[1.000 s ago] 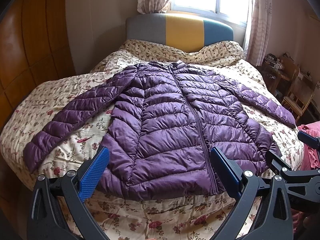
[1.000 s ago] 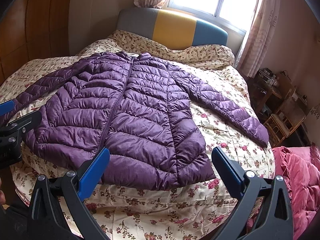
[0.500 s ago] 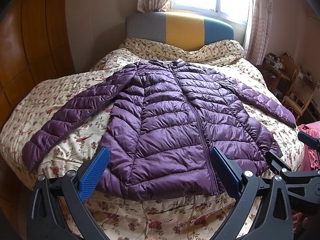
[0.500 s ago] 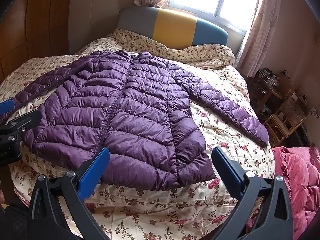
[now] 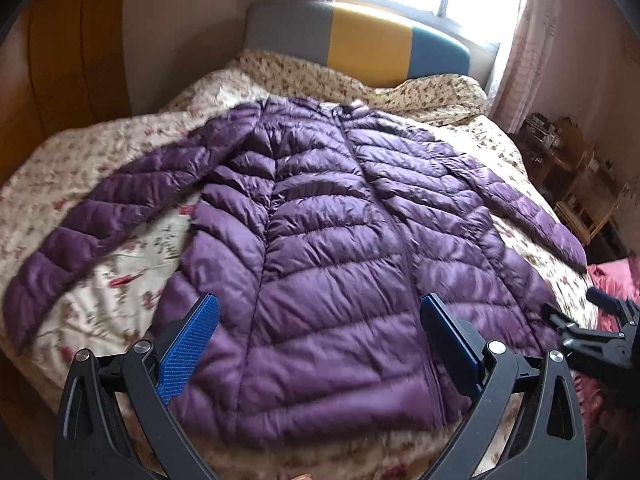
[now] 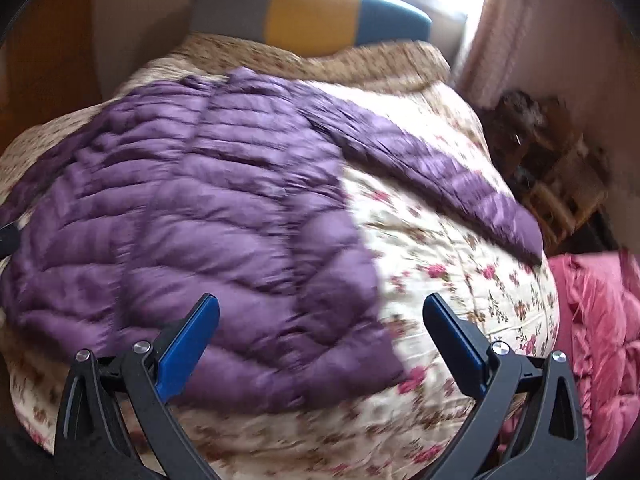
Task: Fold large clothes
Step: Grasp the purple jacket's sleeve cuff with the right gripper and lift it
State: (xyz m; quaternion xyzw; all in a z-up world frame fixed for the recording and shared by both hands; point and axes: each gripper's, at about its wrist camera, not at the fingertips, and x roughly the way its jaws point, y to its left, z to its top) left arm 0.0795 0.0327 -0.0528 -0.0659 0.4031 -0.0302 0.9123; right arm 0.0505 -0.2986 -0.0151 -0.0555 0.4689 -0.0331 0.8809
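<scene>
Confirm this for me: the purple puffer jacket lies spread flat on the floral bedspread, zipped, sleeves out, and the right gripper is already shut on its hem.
One thing is wrong: the right gripper is open, its jaws wide apart and holding nothing, as the right wrist view shows. The rest stands: the purple puffer jacket lies flat on the floral bedspread, zipped, sleeves out.

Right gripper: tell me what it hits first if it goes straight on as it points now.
Probably the purple jacket, at its near hem corner, or the floral bedspread just beside it. The right gripper is open and empty; blur leaves depth uncertain.
</scene>
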